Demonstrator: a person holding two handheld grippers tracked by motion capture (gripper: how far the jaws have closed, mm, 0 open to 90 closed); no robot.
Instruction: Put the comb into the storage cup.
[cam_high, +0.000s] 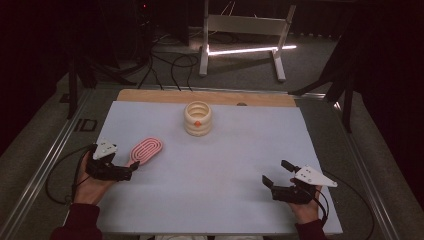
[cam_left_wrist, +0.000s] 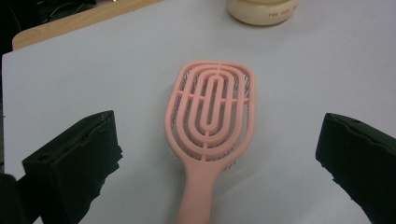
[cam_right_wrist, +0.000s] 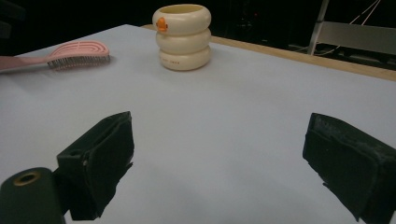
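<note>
1. The left gripper (cam_left_wrist: 205, 154) stood wide open, astride the pink hairbrush (cam_left_wrist: 210, 121) handle on the white mat (cam_high: 225, 170).
2. Closing off-centre risked the handle slipping sideways.
3. The right gripper (cam_high: 280, 177) stood wide open, empty.

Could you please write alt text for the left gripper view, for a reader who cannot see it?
A pink hairbrush lies bristles down on the pale blue table cover, its handle pointing back between the wide-open black jaws of the left tool, which do not touch it. A cream ringed cup stands at the top edge.
</note>
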